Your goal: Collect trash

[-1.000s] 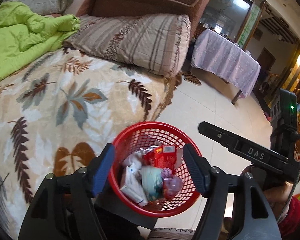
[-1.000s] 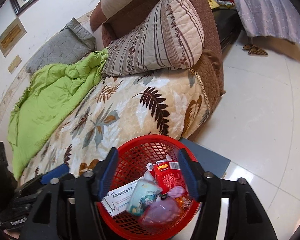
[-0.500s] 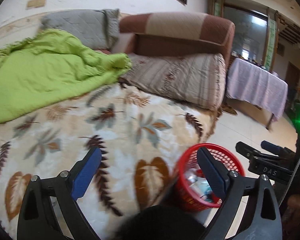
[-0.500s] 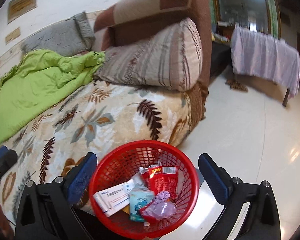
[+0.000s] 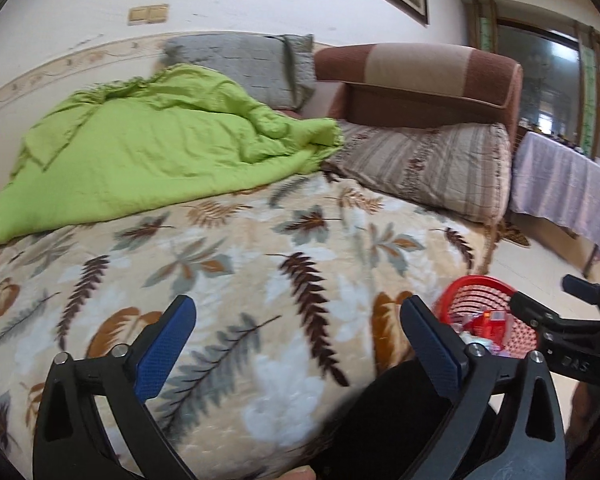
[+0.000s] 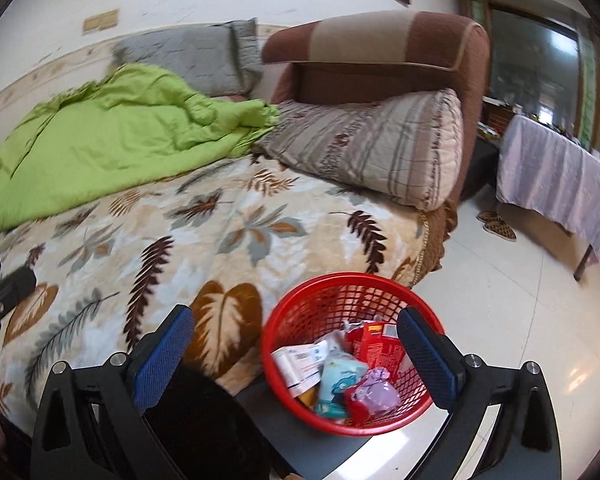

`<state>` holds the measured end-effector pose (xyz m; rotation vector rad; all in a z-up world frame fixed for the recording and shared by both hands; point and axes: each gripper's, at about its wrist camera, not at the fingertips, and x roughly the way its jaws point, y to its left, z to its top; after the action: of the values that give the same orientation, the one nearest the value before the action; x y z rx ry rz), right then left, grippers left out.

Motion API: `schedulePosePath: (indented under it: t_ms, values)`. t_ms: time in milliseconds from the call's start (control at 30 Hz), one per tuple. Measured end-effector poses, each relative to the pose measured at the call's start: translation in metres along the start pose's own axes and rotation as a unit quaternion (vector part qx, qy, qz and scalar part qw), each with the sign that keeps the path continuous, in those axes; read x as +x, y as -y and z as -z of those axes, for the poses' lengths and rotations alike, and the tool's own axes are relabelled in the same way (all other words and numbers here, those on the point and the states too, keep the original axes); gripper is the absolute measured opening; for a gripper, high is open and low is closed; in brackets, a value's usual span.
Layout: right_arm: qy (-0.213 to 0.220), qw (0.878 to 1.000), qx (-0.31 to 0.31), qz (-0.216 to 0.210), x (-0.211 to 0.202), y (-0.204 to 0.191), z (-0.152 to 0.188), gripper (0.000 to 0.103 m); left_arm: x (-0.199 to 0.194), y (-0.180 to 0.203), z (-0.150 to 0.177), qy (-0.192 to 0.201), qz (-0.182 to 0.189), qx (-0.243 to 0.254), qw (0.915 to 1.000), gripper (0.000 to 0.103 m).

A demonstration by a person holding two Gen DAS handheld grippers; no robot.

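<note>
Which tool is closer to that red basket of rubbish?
Right. The right tool hangs just over the red basket; the left tool is off beside it, over the bed.

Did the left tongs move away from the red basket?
Yes. The left tongs have swung away from the red plastic mesh basket, which now sits at their right, and they point at the leaf-patterned blanket instead, jaws opening and empty.

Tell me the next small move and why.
Probably sweep both wrist views across the leaf-patterned blanket and green quilt for leftover litter: the red mesh basket already holds wrappers, both grippers' jaws stand open and empty, and no trash shows on the bed.
</note>
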<state>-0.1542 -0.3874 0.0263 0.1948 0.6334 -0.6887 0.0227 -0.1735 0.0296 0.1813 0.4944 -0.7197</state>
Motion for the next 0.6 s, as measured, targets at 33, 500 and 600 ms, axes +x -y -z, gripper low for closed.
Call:
schedulePosePath:
  t_ms: [33,500,600]
  values:
    - [0.000,1.000,-0.004,-0.001,-0.001,-0.003,0.001,0.103,-0.001,-0.002,0.001,0.001,-0.007,0.002,1.0000,0.102]
    - [-0.002,0.999,-0.039,-0.002,-0.002,-0.024,0.003,0.103,-0.003,-0.002,0.006,0.018,-0.082,0.046,0.9954,0.103]
    - [-0.004,0.999,-0.038,-0.003,-0.001,-0.024,0.004,0.103,-0.001,-0.002,0.007,0.010,-0.078,0.042,0.9960,0.103]
